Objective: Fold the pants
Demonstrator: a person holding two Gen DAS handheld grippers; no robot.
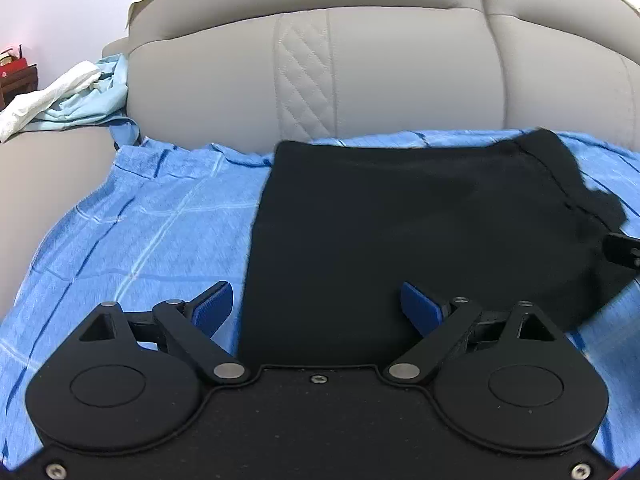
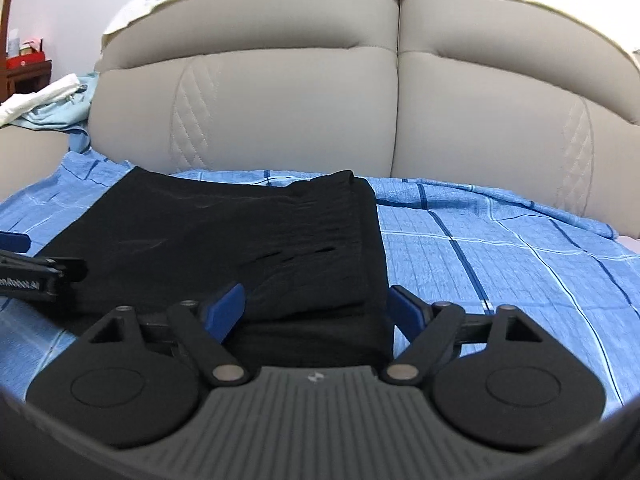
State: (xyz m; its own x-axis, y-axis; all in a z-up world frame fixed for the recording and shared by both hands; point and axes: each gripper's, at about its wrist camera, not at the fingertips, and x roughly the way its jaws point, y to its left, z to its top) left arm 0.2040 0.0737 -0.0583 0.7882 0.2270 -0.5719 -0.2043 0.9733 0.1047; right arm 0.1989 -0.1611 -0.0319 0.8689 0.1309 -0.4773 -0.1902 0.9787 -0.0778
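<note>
Lying folded, the pants (image 2: 224,240) run left-right; both tools (image 1: 316,312) (image 2: 316,308) gape, empty.

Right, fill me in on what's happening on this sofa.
A person with a handheld gripper in each hand is folding black pants on a blue checked sheet spread over a grey sofa. The pants already lie folded into a compact rectangle. The left gripper and right gripper are both open at the near edge, holding nothing.

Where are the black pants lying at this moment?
The black pants lie folded on the blue checked sheet in front of the beige headboard, filling the centre of both wrist views, just ahead of the open tongs.
</note>
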